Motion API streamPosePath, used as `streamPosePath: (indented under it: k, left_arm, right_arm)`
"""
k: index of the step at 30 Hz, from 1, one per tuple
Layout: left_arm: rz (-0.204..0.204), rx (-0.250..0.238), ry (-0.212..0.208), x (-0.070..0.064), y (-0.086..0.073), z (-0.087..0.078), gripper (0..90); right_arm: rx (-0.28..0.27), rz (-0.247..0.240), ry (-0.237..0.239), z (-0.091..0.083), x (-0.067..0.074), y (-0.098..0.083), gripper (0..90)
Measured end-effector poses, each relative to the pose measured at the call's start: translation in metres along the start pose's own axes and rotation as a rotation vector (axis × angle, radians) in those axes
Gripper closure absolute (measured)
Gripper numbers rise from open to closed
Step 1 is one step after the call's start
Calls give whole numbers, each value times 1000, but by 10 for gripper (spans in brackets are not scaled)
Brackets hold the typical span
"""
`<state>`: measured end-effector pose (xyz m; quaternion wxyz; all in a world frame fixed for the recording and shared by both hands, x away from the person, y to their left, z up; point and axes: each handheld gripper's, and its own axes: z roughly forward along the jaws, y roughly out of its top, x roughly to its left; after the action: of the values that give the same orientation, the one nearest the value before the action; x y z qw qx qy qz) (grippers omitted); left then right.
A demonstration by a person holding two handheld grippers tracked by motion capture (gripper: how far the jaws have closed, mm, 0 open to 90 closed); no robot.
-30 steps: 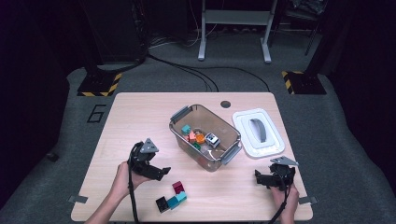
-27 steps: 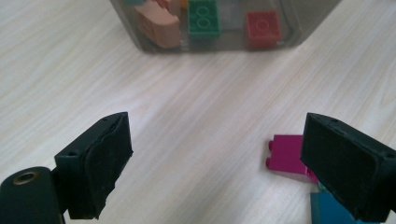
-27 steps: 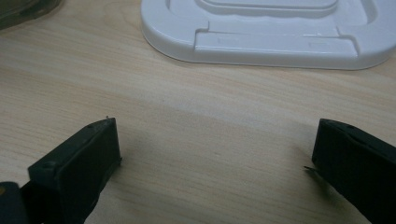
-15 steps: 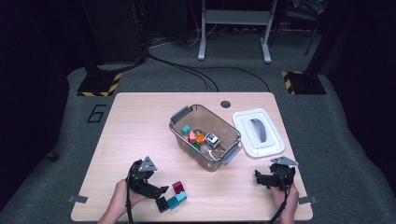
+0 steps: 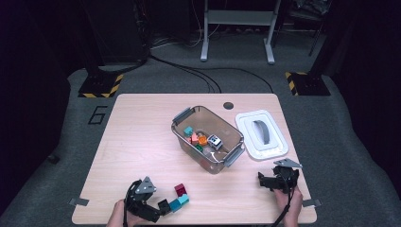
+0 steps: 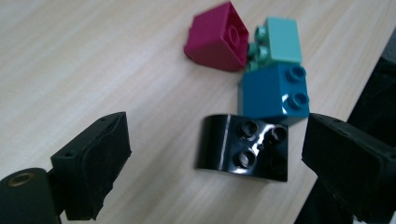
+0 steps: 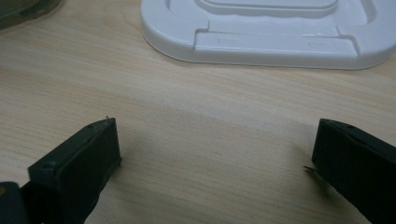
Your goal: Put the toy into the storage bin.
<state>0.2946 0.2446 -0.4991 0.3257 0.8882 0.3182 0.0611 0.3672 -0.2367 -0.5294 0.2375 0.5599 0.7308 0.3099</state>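
Four toy bricks lie close together near the table's front edge: a magenta brick, a mint brick, a blue brick and a black brick. My left gripper is low over the table and open. The black brick sits between its jaws, nearer the right one, and neither pad touches it. My right gripper stands open over bare wood at the front right, with nothing between its jaws.
A clear plastic bin holding several small toys stands in the middle of the table. Its white lid lies flat to the right, just ahead of my right gripper. The table's front edge runs close behind both hands.
My left gripper has come down and moved toward the front edge and to the right, bringing its jaws around the black brick. The right gripper has stayed put.
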Motion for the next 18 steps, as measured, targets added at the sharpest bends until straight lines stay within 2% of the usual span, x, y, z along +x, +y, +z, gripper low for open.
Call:
streamPosePath:
  k: [7, 9, 11, 12, 14, 16, 18]
  left_arm:
    - [-2, 24, 5, 1, -6, 9, 178]
    - [-3, 30, 21, 4, -7, 9, 202]
    - [-11, 26, 38, 9, -8, 8, 202]
    - [-28, 19, 63, 15, -9, 7, 203]
    - [-31, 13, 76, 20, -9, 6, 204]
    - [-50, 12, 96, 30, -9, 4, 209]
    - [-65, 1, 105, 34, -10, 4, 210]
  right_arm:
    - [-1, -1, 0, 0, 0, 0, 2]
    - [-1, -1, 0, 0, 0, 0, 2]
    - [-1, -1, 0, 0, 0, 0, 2]
    - [-1, -1, 0, 0, 0, 0, 2]
    - [-1, -1, 0, 0, 0, 0, 2]
    - [-1, -1, 1, 0, 0, 0, 2]
    - [-1, -2, 0, 0, 0, 0, 2]
